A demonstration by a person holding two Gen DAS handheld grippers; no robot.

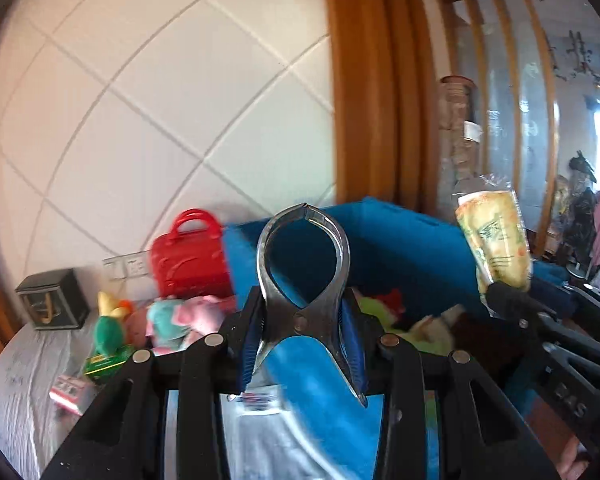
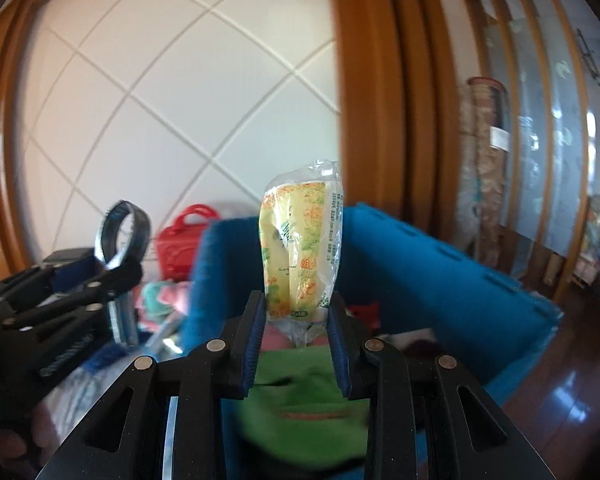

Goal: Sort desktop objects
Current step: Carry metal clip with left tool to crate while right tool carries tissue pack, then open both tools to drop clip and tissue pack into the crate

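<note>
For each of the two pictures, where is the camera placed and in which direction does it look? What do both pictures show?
Left wrist view: sits on the left gripper, looks along its fingers at the metal pliers it holds, over the blue bin; right gripper at right.
Right wrist view: sits on the right gripper, looks at the held snack packet; left gripper at left.
Shared: bin, red toy bag, tiled wall.

Right tongs [image 2: 297, 344] clamped on a plastic-wrapped yellow packet [image 2: 300, 252]

The packet stands upright between the blue pads, above a blue bin [image 2: 440, 280] behind the tongs. Left of them, the left tongs [image 2: 112, 276] hold metal pliers [image 2: 120, 236]; a red toy case [image 2: 180, 240] sits beyond.
</note>
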